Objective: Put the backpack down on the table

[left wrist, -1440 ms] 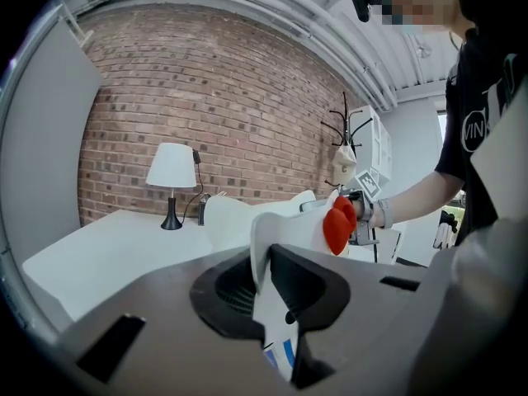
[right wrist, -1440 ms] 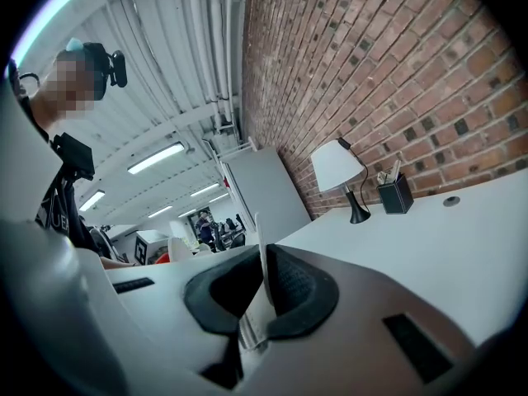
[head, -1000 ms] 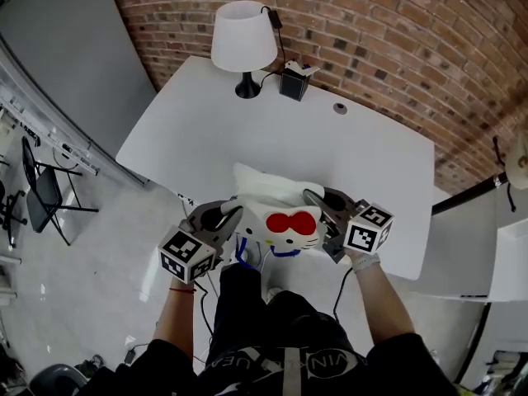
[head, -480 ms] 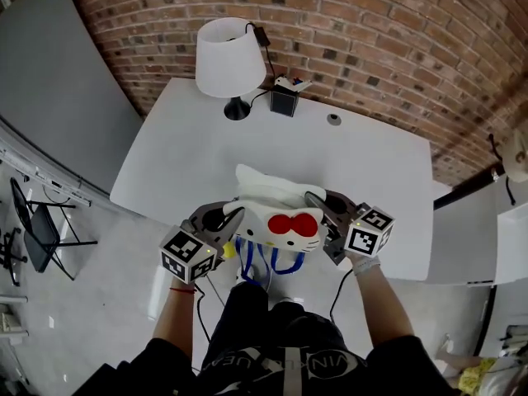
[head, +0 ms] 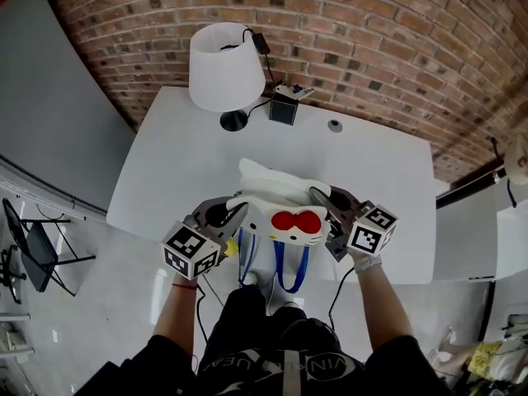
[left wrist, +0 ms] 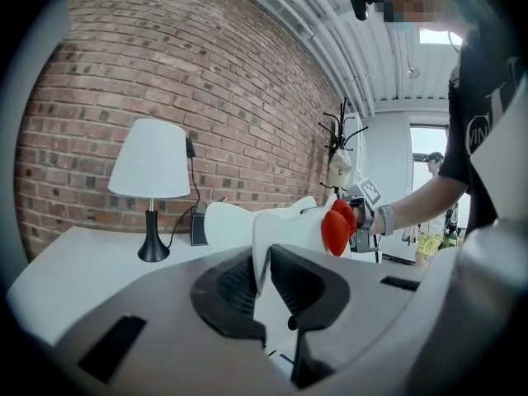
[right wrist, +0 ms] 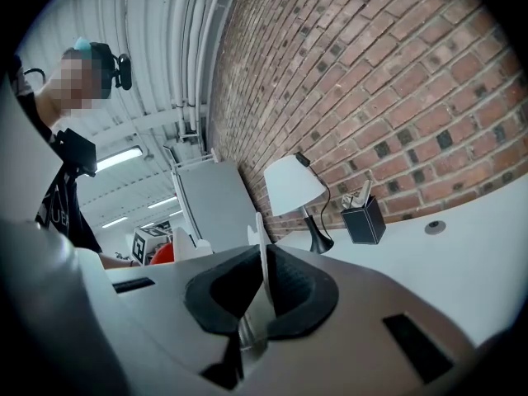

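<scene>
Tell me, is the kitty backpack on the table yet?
Not yet. Done: the left gripper and right gripper each pinch a side of the white backpack. In hand: it hangs above the table, blue straps dangling. Left: set it down and let go.

You are working under bright, even room light, and the white worktop (head: pixel 181 172) is showing hardly any shadow. The white backpack (head: pixel 264 190) is almost blending into it. Strip lights (right wrist: pixel 124 157) are glaring in your right gripper view; a window (left wrist: pixel 425 143) is blowing out white in the left one. Both gripper views are bulging fisheye-style with black corners, and the left tongs (left wrist: pixel 262 258) and right tongs (right wrist: pixel 262 258) are looking soft up close. The brick wall (head: pixel 371 48) is bowing at the head view's edges.
</scene>
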Demonstrator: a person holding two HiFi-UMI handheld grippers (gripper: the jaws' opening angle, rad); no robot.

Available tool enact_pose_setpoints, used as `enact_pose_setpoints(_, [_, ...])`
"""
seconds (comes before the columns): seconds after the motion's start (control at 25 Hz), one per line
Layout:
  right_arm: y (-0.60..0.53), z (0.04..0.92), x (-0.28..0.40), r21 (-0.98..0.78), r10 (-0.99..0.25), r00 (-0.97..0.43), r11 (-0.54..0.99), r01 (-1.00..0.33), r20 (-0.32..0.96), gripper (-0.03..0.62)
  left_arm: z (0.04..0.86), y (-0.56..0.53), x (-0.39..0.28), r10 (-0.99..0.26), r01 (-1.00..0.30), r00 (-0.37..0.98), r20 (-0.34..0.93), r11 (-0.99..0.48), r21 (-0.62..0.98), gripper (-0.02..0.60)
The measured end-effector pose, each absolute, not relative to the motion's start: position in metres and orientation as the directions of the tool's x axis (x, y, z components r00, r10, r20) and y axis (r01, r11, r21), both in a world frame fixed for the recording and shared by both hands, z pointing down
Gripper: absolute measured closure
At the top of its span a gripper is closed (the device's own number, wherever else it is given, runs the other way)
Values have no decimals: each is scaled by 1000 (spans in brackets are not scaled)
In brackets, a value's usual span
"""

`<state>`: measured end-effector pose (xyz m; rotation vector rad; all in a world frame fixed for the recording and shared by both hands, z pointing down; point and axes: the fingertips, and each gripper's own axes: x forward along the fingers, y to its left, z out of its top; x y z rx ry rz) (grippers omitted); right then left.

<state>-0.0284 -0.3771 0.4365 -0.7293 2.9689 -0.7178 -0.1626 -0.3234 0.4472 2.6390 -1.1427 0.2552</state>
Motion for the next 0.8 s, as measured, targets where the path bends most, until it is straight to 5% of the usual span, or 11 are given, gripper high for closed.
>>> enact_pose_setpoints(0.8, [-453,447,-31,-422,-537,-837,739,-526,104,583,462,-411,-170,-620,-669,739,261,-720,184,555])
